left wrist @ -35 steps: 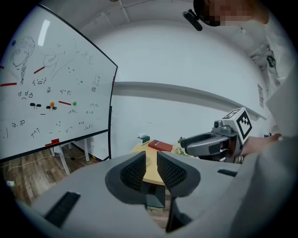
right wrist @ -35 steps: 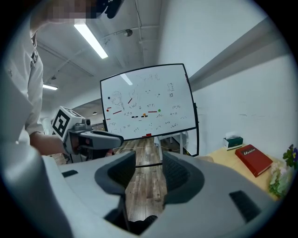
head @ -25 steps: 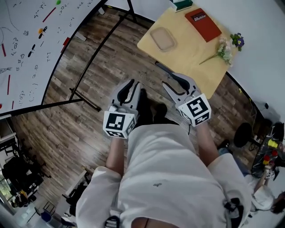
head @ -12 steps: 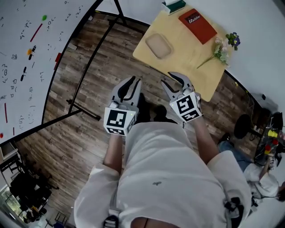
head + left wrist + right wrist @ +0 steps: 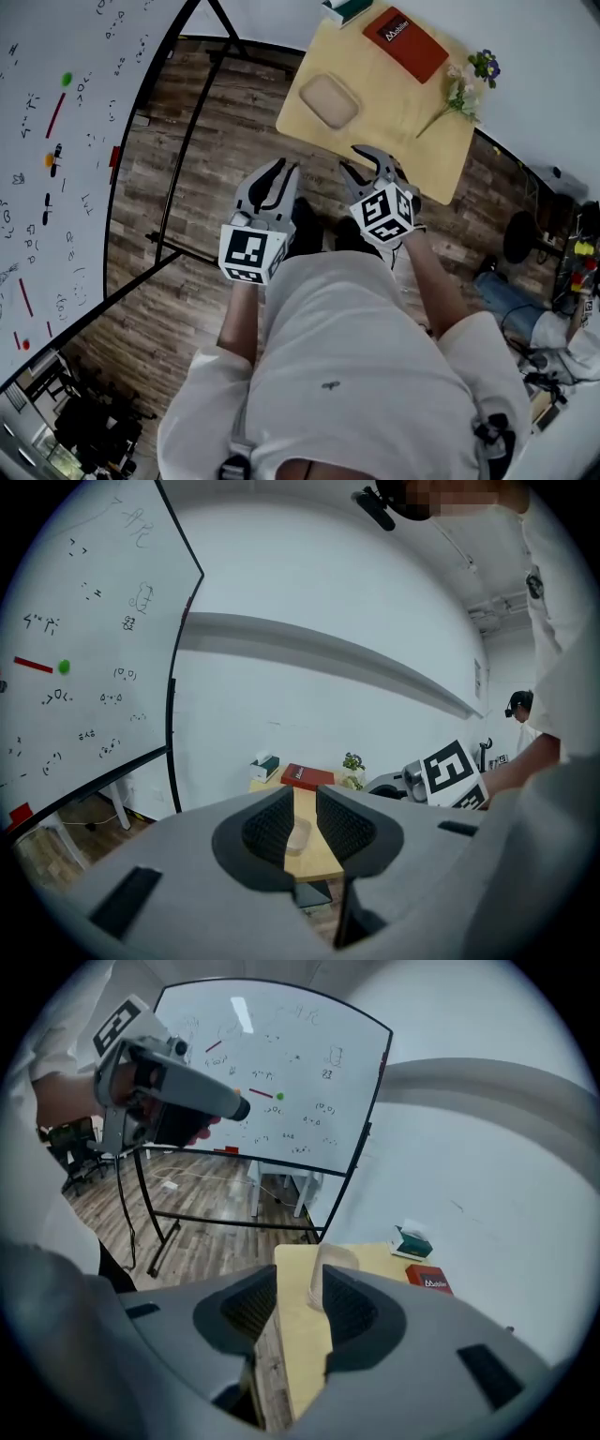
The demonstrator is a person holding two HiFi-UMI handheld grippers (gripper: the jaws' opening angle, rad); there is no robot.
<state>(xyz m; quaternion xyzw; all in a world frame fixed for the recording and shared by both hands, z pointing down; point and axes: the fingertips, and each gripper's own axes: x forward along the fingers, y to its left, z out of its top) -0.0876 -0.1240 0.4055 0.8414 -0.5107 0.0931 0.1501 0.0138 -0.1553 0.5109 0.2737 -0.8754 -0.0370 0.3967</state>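
One shallow, clear, rounded-rectangular plastic container (image 5: pixel 329 101) lies on the left part of a single small light-wood table (image 5: pixel 403 127), ahead of the person and well apart from both claws. Two claws are held over the plank floor short of the table. The left gripper (image 5: pixel 283 171) has its jaws parted with nothing between them, and the right gripper (image 5: pixel 364 161), nearer the table edge, is likewise spread and empty.

Past the container, along the far edge, are one red hardcover book (image 5: pixel 405 43), one green-and-white tissue box (image 5: pixel 345 9) and one small bunch of flowers (image 5: pixel 461 86). One large whiteboard (image 5: pixel 56 141) on a black stand is at the left.

Only the head view shows the whole table top. Each gripper view frames the container through that claw's gap, and each shows the other claw, the right gripper view setting the left one against the whiteboard.
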